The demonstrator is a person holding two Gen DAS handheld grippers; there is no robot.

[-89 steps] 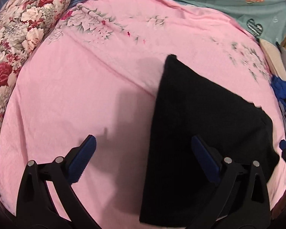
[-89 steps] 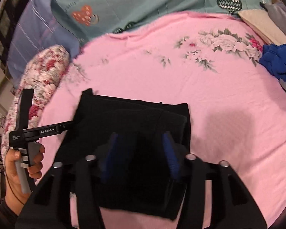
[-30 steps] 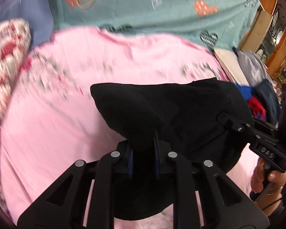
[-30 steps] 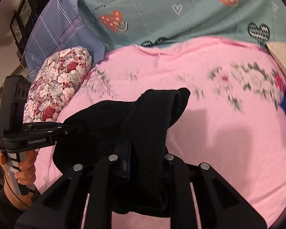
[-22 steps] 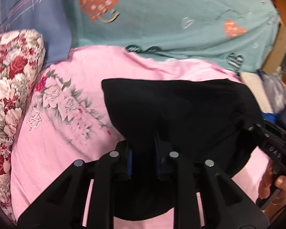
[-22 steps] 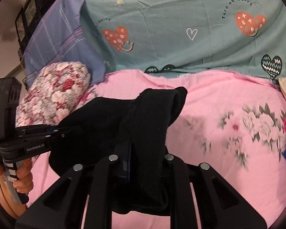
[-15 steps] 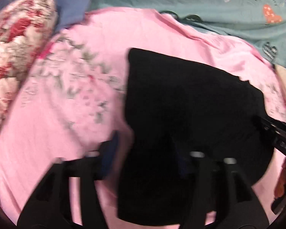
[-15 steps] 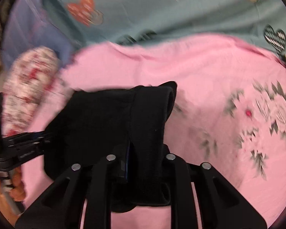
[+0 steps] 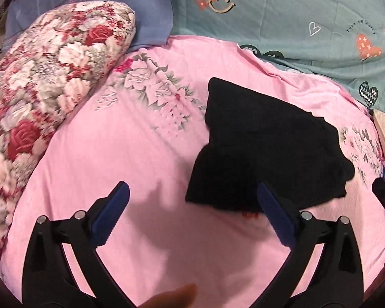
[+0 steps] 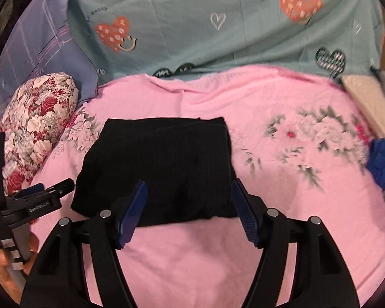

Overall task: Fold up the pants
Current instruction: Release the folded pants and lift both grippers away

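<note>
The black pants (image 9: 264, 148) lie folded into a compact rectangle on the pink floral sheet (image 9: 131, 159). My left gripper (image 9: 192, 200) hovers at the bundle's near left corner. Its jaws are opening wide and the blue pads (image 9: 115, 205) press on nothing. In the right wrist view the pants (image 10: 161, 164) lie flat just ahead of my right gripper (image 10: 189, 187). Its jaws are opening too; the pants' near edge shows between its pads without touching them. The left gripper (image 10: 54, 186), held by a hand, appears at the left of that view.
A red floral pillow (image 9: 46, 82) and a blue-purple pillow (image 9: 89, 5) lie at the left. A teal quilt with hearts (image 10: 218, 25) runs along the back. A blue garment (image 10: 382, 159) and a beige folded item (image 10: 364, 97) sit at the right.
Both grippers were shut on the lifted pants; both have since let go. The pants now lie flat on the sheet, and the jaws have spread and drawn back toward me.
</note>
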